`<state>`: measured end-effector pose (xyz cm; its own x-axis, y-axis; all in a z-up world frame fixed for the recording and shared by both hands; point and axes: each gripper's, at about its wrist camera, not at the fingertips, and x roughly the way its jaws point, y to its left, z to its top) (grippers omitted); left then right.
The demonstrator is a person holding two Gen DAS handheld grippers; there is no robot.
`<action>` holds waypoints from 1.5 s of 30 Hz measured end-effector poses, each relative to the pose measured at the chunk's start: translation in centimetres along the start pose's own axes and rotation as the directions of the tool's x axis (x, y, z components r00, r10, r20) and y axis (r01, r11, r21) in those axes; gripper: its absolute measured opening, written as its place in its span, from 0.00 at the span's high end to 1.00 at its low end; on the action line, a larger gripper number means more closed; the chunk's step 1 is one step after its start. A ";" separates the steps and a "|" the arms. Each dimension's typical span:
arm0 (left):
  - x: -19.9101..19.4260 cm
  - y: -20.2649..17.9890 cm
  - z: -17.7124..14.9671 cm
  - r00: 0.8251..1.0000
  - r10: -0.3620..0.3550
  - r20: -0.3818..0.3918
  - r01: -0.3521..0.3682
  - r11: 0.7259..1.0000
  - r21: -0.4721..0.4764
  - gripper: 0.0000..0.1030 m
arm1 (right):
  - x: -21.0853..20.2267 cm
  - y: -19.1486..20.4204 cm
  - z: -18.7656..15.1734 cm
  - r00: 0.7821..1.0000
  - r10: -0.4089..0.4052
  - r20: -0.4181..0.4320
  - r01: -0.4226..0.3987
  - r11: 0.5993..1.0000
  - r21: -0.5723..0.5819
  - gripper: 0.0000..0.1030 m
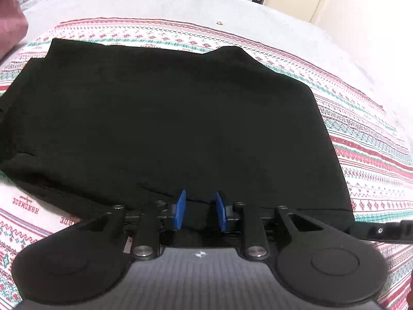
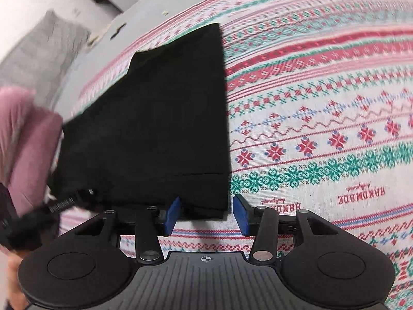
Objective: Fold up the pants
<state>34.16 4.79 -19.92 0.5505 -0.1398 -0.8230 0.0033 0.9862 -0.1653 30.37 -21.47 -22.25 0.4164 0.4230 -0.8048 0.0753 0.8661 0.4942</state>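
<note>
Pants [image 1: 165,118], black and folded flat, lie just ahead of both your grippers on the patterned bedspread [image 1: 361,134]. Your left hand-held gripper [image 1: 200,211] and right hand-held gripper [image 2: 206,214] are released, gripping nothing. Farther off sits a pink pillow [image 1: 10,23].

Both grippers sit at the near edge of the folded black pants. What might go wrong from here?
1. The right gripper straddles only the corner of the black pants; closing may miss a layer.
2. The left gripper jaws stand open over the hem, so lifting unevenly could undo the fold.
</note>
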 end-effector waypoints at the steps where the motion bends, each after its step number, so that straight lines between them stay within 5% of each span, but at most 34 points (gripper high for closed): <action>1: -0.1 -0.1 -0.1 1.000 0.002 0.001 -0.002 1.000 0.001 0.51 | -0.1 -0.2 0.0 1.000 0.009 0.002 -0.009 1.000 0.011 0.56; 10: 0.1 -0.2 -0.2 1.000 0.017 0.005 -0.018 1.000 0.016 0.50 | 0.9 -2.8 0.2 0.989 0.140 0.053 -0.149 0.964 0.219 0.56; 17: 0.2 -0.3 -0.3 1.000 0.019 0.005 -0.019 0.999 0.033 0.50 | 1.3 -2.7 -0.2 0.986 0.138 0.096 -0.157 0.959 0.234 0.57; 20: 0.2 -0.3 -0.3 1.000 0.016 0.004 -0.016 0.999 0.030 0.50 | 1.3 -2.4 -0.5 0.987 0.125 0.104 -0.146 0.961 0.234 0.67; 31: 0.3 -0.4 -0.4 1.000 0.013 0.003 -0.013 1.000 0.028 0.50 | 2.3 -3.2 -0.9 0.973 0.179 0.144 -0.216 0.925 0.312 0.65; 34: 0.3 -0.4 -0.4 1.000 0.012 0.002 -0.012 1.000 0.027 0.50 | 2.1 -2.2 -1.0 0.976 0.164 0.144 -0.199 0.941 0.274 0.81; 40: 0.4 -0.4 -0.4 1.000 0.007 0.000 -0.007 1.000 0.025 0.50 | 1.7 -2.4 -0.9 0.950 0.256 0.178 -0.302 0.898 0.319 0.78; 43: 0.4 -0.4 -0.4 1.000 0.008 0.000 -0.008 1.000 0.028 0.50 | 2.6 -3.3 -1.0 0.971 0.200 0.134 -0.236 0.899 0.369 0.67; 45: 0.4 -0.5 -0.5 1.000 0.009 0.000 -0.009 1.000 0.028 0.50 | 2.9 -4.1 -1.1 0.964 0.225 0.142 -0.264 0.880 0.395 0.69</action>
<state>33.98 4.25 -20.42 0.5507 -0.1311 -0.8243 0.0222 0.9895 -0.1425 30.30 -23.45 -26.99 0.5468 0.5650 -0.6179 0.3143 0.5455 0.7770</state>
